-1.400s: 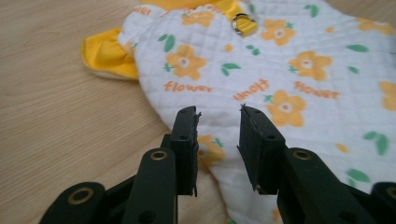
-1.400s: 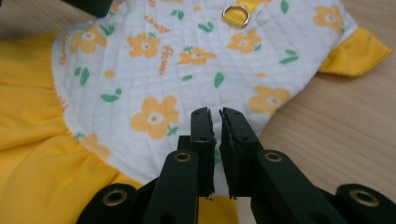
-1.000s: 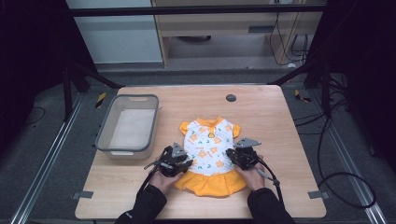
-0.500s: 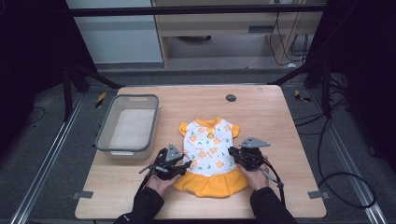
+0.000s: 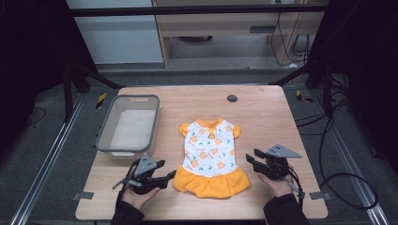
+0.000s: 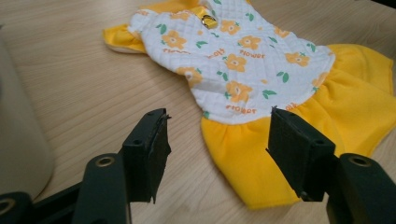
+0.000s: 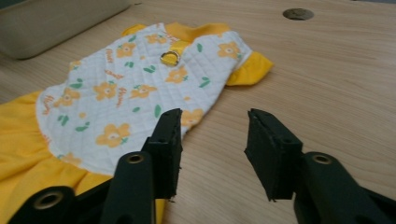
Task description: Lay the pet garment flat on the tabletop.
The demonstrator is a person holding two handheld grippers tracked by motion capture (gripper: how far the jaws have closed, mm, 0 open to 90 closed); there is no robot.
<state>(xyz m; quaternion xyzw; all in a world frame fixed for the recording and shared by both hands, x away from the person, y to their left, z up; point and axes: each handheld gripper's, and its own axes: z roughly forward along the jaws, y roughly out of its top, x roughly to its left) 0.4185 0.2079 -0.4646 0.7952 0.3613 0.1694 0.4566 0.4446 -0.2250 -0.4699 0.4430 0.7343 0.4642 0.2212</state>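
A small dress point(image 5: 210, 157) lies flat on the wooden table point(image 5: 263, 117), with a white quilted top printed with orange flowers and a yellow skirt toward me. My left gripper point(image 5: 171, 176) sits just off the skirt's left edge. Its jaws have just been opening and stand open, gripping nothing. In the left gripper view the left gripper point(image 6: 218, 119) frames the dress point(image 6: 243, 60) beyond it. My right gripper point(image 5: 251, 158) rests right of the waist, its jaws also just opened, apart from the cloth. In the right gripper view, the right gripper point(image 7: 215, 117) is over bare wood beside the dress point(image 7: 140, 79).
A grey plastic bin point(image 5: 104, 136) stands at the table's left, close behind my left hand. A dark round disc point(image 5: 232, 98) sits in the tabletop at the far side. The table's front edge runs just under both forearms.
Both grippers have let go of the dress at its waist, drawn outward and toward me, and their jaws have opened. The dress stays flat where it was.
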